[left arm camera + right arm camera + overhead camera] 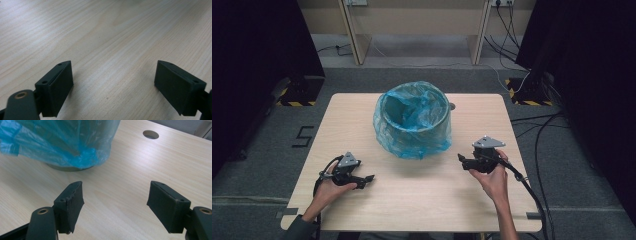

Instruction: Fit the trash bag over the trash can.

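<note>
- Your left gripper (368, 178) sits at the near left of the table (362, 107), low over the wood, nose aimed to the right across the board. In the left gripper view its jaws stand wide apart with bare woodgrain between them, nothing held.
- Your left hand (329, 190) wraps the body from below, cable looping off by the wrist.
- Moving to the middle: the bin (414, 120) stands upright near the far centre of the table, lined with a crinkly blue bag (397, 140) that's folded over the rim and hangs down the outside, bunching near the base.
- Just past the bin on its right there's a round hole (151, 134) in the tabletop.
- Over on the right, your right gripper (460, 160) points left toward the bin's lower side, near it but not touching. Its jaws are spread wide too, empty, with the bag's hem just ahead of them in the right gripper view.
- Your right hand (494, 177) grips it from underneath, cable trailing off toward the table's near right edge.
</note>
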Demonstrator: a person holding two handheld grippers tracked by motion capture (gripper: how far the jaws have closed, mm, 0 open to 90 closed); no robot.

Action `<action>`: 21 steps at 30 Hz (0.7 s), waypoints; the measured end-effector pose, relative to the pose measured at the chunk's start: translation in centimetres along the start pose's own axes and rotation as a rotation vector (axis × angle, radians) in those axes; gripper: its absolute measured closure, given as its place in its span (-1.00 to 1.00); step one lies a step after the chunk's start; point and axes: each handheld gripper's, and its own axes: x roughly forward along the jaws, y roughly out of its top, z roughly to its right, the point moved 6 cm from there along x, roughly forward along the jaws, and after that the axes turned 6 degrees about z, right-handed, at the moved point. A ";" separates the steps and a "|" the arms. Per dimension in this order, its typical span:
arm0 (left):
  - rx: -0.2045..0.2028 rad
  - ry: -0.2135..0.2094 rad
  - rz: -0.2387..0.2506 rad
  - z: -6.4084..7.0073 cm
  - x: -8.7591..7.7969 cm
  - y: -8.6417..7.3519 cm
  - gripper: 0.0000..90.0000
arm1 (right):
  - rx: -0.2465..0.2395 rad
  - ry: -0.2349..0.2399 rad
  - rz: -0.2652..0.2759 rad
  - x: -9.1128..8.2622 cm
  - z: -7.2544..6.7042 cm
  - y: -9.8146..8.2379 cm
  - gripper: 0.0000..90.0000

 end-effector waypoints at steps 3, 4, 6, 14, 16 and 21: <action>0.000 0.000 0.000 0.0 0.0 0.0 -0.68 | 0.009 0.003 0.000 -0.1 -0.4 -1.1 -0.38; 0.000 0.000 0.000 0.0 0.0 0.0 -0.68 | 0.011 0.002 0.000 -0.1 -0.5 -1.4 -0.38; 0.000 0.000 0.000 0.0 0.0 0.0 -0.68 | 0.016 0.001 0.003 -0.1 -0.7 -2.1 -0.38; 0.000 0.000 0.000 0.0 0.0 0.0 -0.68 | 0.034 0.004 -0.052 0.0 -0.9 -5.0 -0.38; 0.000 0.000 0.000 0.0 0.0 0.0 -0.68 | 0.043 0.007 -0.066 0.1 -1.0 -5.8 -0.39; 0.000 0.000 0.000 0.0 0.0 0.0 -0.68 | 0.043 0.006 -0.085 0.3 -1.1 -6.8 -0.44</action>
